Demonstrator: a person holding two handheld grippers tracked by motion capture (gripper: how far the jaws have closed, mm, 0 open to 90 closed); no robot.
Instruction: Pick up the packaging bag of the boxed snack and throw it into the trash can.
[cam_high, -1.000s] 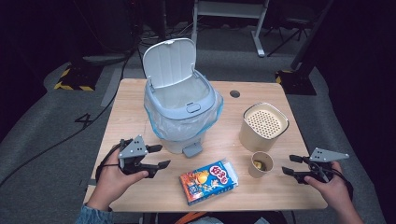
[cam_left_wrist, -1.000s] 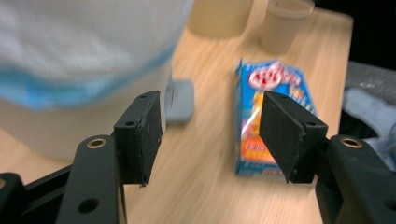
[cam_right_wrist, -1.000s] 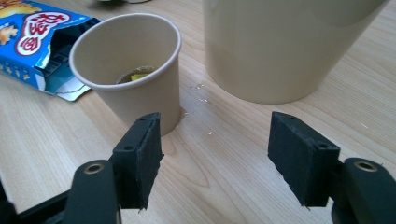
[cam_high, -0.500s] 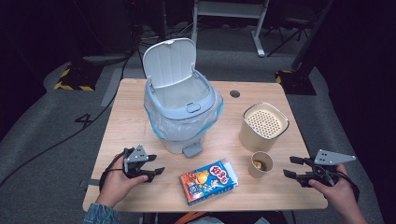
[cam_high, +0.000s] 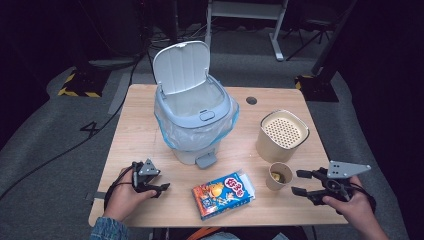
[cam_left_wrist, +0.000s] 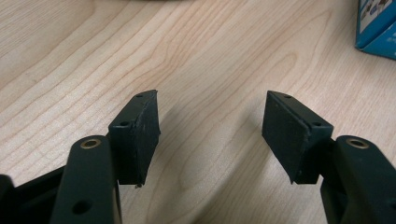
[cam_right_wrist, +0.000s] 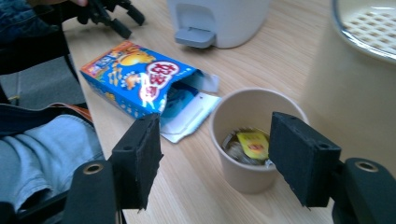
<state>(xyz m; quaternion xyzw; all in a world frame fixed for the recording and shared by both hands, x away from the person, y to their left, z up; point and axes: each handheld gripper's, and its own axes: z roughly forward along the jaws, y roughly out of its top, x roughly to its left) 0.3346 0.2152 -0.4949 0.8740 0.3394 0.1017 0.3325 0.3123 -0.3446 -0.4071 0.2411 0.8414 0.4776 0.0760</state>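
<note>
Since the earlier frame, the left gripper (cam_high: 159, 188) has sunk toward the table (cam_high: 140, 135) near its front left corner; its jaws have just been opening a little and stand released, with bare wood between them. The right gripper (cam_high: 299, 182) has shifted at the front right edge and is likewise released, jaws spread and aimed at the paper cup (cam_high: 278, 175). That cup holds scraps and stands near the front edge, between the open snack box (cam_high: 223, 193) and the right gripper, just in front of the tan canister (cam_high: 281, 135). The pedal bin (cam_high: 195, 120), lid up, stands mid-table.

Probable faults: a jaw striking the light cup's rim would tip it and spill the scraps; excessive clamping would crush its thin wall.
</note>
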